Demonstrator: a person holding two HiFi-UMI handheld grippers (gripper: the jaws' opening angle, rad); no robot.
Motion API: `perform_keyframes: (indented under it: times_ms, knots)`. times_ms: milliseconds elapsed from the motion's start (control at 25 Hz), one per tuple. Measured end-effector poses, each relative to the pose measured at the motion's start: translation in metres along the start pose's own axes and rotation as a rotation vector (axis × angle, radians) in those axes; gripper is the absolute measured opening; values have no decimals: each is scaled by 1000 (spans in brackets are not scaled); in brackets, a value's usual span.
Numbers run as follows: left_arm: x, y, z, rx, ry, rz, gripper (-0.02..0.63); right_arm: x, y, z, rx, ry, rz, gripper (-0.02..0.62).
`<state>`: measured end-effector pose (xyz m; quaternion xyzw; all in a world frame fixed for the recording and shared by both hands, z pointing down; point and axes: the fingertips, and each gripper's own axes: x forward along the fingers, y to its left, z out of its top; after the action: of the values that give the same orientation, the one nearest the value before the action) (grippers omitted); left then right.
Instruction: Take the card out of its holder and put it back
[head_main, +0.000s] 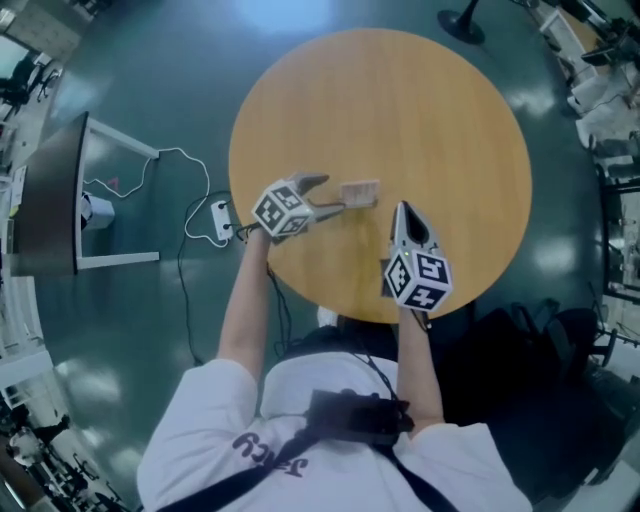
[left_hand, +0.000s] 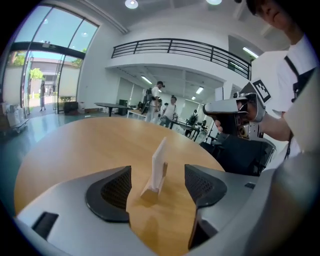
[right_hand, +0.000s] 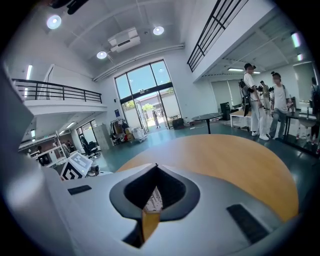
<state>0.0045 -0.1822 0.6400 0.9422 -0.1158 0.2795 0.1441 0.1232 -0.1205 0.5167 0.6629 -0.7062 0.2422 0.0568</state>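
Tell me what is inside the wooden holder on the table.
A white card stands upright in the holder, held by its slot. The card's bottom edge is hidden inside the slot.

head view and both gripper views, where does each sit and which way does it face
Head view: on the person's head, looking steeply down at the table; shows both forearms, left tongs, right tongs.
Left gripper view: on the left tongs, looking along open jaws at the card in its holder; torso and right tongs at right.
Right gripper view: on the right tongs, looking past closed jaws across the table; left tongs' cube at left.
Shared: head and left gripper views both show the card.
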Motion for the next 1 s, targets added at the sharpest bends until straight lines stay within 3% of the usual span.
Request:
perform_keyframes:
  times_ms: [120, 400, 640, 840, 1000]
  knots:
    - [-24, -8, 2, -61, -65, 31, 336, -9, 14, 5, -23, -25, 7, 21]
    - [-97, -35, 55, -161, -379, 186, 336, -36, 55, 20, -58, -116, 46, 21]
    - [-149, -65, 100, -87, -468, 359, 308, -53, 87, 50, -71, -198, 95, 21]
    - [-175, -88, 135, -42, -555, 445, 198, -65, 105, 65, -115, -235, 126, 21]
    - [-177, -95, 151, -30, -567, 525, 90, -68, 110, 81, -145, -259, 147, 21]
